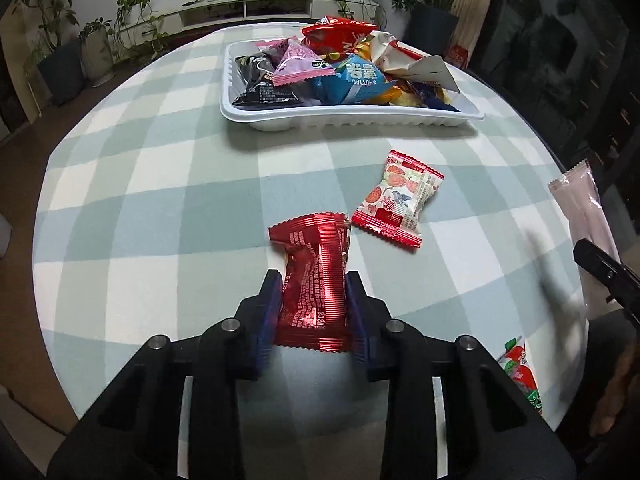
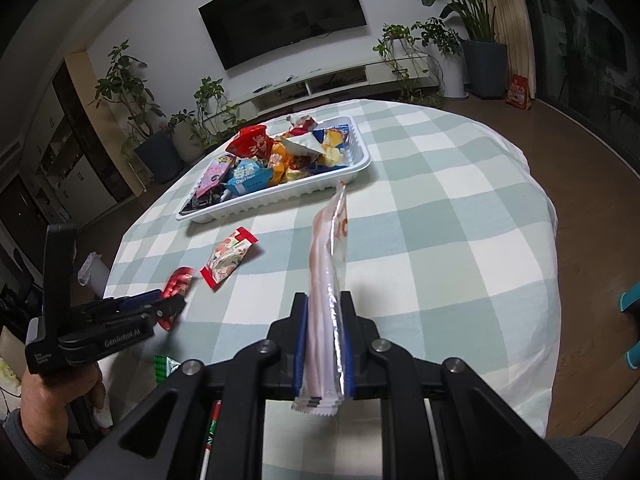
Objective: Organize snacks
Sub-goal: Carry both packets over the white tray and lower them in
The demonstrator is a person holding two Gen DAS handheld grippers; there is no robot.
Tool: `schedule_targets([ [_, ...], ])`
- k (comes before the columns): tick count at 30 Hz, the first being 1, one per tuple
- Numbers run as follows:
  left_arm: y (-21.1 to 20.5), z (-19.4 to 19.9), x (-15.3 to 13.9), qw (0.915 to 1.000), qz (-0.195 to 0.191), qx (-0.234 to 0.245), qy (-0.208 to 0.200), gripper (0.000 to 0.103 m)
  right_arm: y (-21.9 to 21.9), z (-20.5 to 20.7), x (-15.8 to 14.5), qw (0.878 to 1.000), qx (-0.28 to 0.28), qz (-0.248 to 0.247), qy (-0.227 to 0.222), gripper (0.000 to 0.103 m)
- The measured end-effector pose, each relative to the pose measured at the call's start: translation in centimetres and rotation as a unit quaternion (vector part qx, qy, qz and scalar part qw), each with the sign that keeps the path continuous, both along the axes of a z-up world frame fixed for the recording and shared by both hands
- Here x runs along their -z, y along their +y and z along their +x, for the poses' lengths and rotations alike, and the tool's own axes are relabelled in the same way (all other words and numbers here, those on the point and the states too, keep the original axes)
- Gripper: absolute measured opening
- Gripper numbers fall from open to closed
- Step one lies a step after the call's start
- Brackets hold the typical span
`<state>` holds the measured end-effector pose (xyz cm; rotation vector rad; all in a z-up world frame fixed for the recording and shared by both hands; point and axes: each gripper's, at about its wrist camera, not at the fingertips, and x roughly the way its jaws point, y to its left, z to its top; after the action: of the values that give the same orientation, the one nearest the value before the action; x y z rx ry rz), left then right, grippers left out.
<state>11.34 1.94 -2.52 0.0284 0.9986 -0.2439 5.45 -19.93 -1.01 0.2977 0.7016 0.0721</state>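
Observation:
My left gripper has its blue pads against both sides of a red foil snack packet, pinched at its waist, low over the checked tablecloth; the right wrist view also takes in this gripper and its packet. My right gripper is shut on a long pale pink stick packet that points away over the table. A white-and-red snack packet lies loose just beyond the red one. The white tray at the far side holds several snack bags.
A green-and-red packet lies near the table's front right edge. The round table drops off on all sides. A hand grips the left tool. Potted plants, a low TV cabinet and a wall screen stand behind.

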Motion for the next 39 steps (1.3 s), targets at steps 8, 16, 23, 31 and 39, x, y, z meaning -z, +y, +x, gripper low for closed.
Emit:
schedule_targets([
  [8,1.3,-0.7,-0.7,0.9987,-0.049,-0.014,-0.009,0.027,-0.4,-0.4,-0.3,1.000,0.001,0.011,-0.010,0.016],
  [16,4.2,-0.9,-5.0,0.9871,-0.149,-0.033,-0.049,0.027,-1.4,-0.5,-1.4,0.999,0.009,0.035,-0.026,0.016],
  [23,6.6,2.8,-10.4,0.9795,-0.177,-0.037,-0.089,0.027,-2.7,1.9,-5.9,0.997,0.022,0.024,-0.074,0.016],
  [31,5.6,10.5,-13.7,0.9778,-0.174,-0.030,-0.113,0.027,0.8,11.2,-12.7,0.989,-0.025,-0.034,-0.143,0.016],
  [39,2.6,19.1,-10.6,0.9864,-0.137,-0.015,-0.089,0.027,4.8,22.6,-8.6,0.993,-0.071,-0.061,-0.072,0.016],
])
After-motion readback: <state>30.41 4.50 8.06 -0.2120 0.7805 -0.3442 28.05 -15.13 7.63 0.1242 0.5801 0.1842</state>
